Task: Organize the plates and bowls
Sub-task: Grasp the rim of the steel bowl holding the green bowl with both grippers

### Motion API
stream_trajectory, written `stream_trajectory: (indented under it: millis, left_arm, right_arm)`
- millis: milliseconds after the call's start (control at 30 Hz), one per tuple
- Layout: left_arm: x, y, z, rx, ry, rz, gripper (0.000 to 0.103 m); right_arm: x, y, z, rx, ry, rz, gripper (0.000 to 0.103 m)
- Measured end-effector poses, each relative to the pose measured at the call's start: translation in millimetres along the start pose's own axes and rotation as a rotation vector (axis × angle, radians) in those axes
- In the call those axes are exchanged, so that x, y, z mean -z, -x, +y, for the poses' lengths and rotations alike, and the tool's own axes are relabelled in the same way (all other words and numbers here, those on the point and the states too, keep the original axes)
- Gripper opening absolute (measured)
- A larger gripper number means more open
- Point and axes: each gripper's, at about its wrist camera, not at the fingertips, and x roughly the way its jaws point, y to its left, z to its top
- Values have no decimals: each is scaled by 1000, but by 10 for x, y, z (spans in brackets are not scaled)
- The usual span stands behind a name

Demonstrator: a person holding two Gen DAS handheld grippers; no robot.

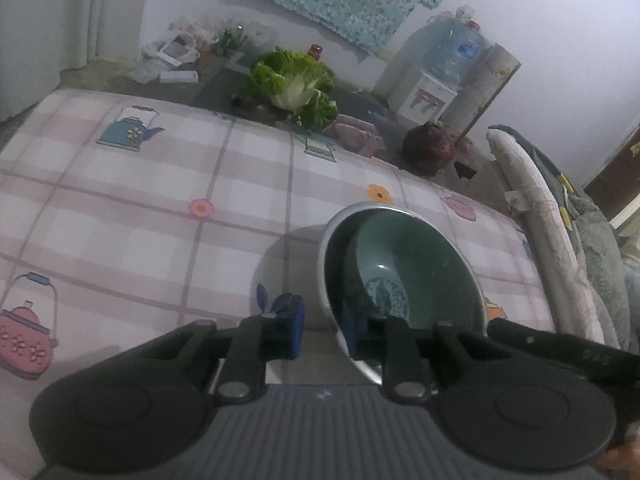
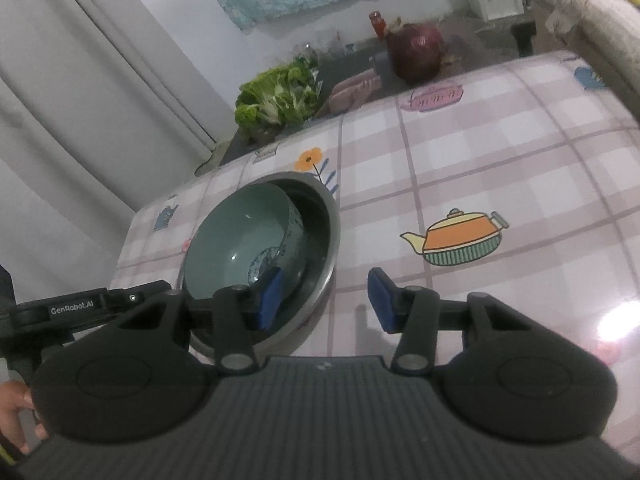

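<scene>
Looking through the left wrist camera, a pink checked tablecloth (image 1: 160,184) with teapot prints covers the table; beyond its far edge sit a cabbage (image 1: 294,84) and a water dispenser (image 1: 436,76). The left gripper (image 1: 320,330) has its jaws spread astride the metal bowl (image 1: 472,276) rim, touching unclear. A green ceramic bowl (image 1: 404,248) sits tilted inside. From the right wrist, the right gripper (image 2: 326,300) is spread wide beside the metal bowl; grey curtains (image 2: 92,80) hang left, and the near rim is hidden.
</scene>
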Motion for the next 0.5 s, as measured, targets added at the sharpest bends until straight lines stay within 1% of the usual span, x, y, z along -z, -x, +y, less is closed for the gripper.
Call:
stream_trajectory:
  millis: [133,200,500]
  left_arm:
    - [-11,-86,-48,-13,-13,10,17]
    - [-20,-130,-44,-16,-6,16,13]
    - [-48,-312,-9,-8,21,30,13]
  right_arm:
    - [-50,-120,-29,-1,-4,13,41]
    - [-67,-156,-51,-6,-12,19,39]
    - [-131,-416,-153,-19,-51,66,29]
